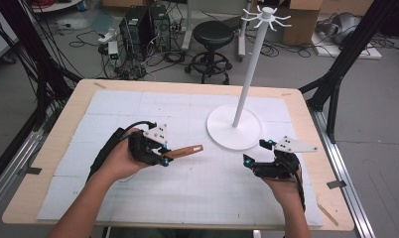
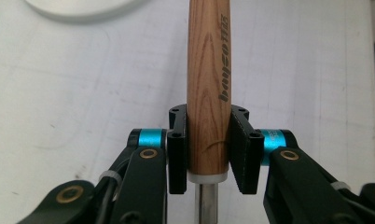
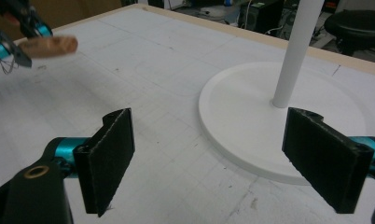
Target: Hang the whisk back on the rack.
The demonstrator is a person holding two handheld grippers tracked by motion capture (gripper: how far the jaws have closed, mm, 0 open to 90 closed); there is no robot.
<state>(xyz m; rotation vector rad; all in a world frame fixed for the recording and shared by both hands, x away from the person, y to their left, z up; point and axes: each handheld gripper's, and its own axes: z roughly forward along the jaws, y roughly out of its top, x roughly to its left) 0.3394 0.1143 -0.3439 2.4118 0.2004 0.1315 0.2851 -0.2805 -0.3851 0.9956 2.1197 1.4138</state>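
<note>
Handle [image 2: 208,88] sits pinched in your left gripper [image 1: 164,154], jutting right above the mat [image 1: 197,183]; your right gripper [image 1: 257,152] rests spread, palm low.

Wooden handle [image 1: 185,150] left of stand [image 1: 234,128]

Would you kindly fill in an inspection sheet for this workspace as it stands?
Surface: wooden table covered by a white gridded mat.
Job's things: wooden-handled tool with a metal shank, held off the mat; tall white hook stand on a round base.
Clutter: a wooden stick at the right table edge.
Grippers: left gripper shut on the handle; right gripper open, empty, near the stand's base.
Cables: black cable trailing from the left gripper.
Surroundings: black stool, computer towers, floor wiring, cardboard boxes.
</note>
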